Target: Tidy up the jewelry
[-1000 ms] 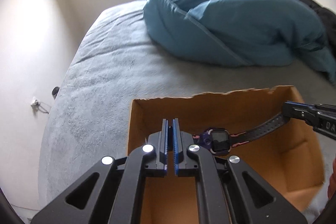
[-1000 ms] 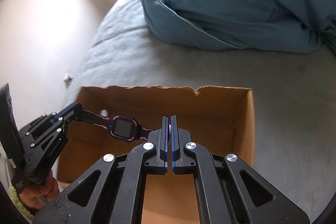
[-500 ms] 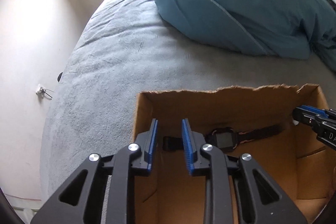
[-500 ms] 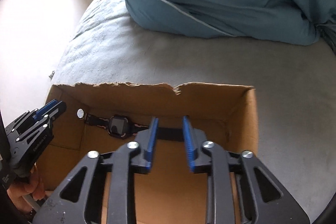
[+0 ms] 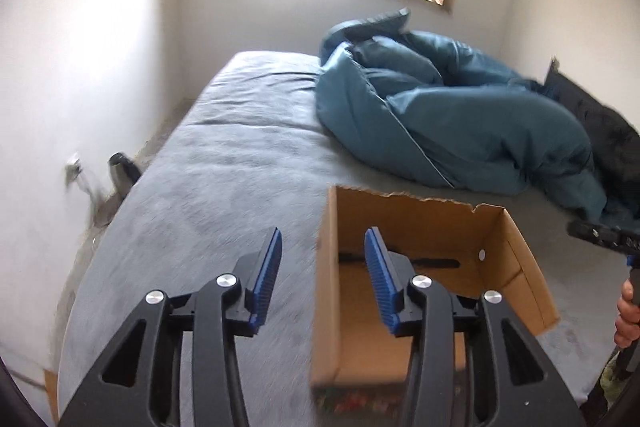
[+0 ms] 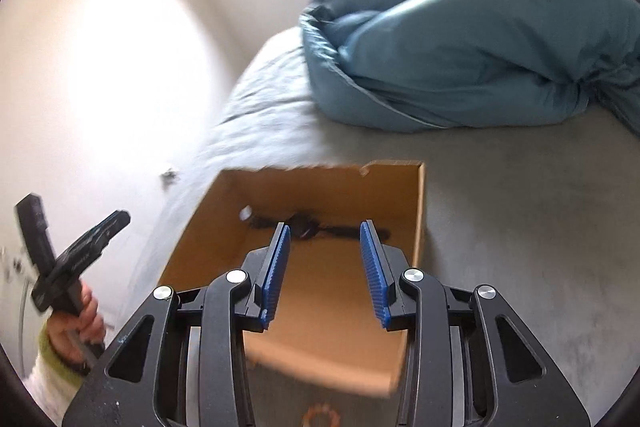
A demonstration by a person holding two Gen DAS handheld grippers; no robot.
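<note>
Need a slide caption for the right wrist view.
Open right gripper above brown cardboard box holding a dark wristwatch on the grey bed.

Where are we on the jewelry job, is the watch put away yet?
Done: the watch lies stretched flat on the floor of the cardboard box on the bed. In hand: nothing; the left gripper and right gripper are both open and empty. Left: no other jewelry shows in either view, so anything remaining is out of sight.

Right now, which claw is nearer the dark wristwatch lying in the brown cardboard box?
Right. The right claw hangs open over the brown cardboard box, just short of the dark wristwatch. The left claw straddles the box's left wall, off to the side.
</note>
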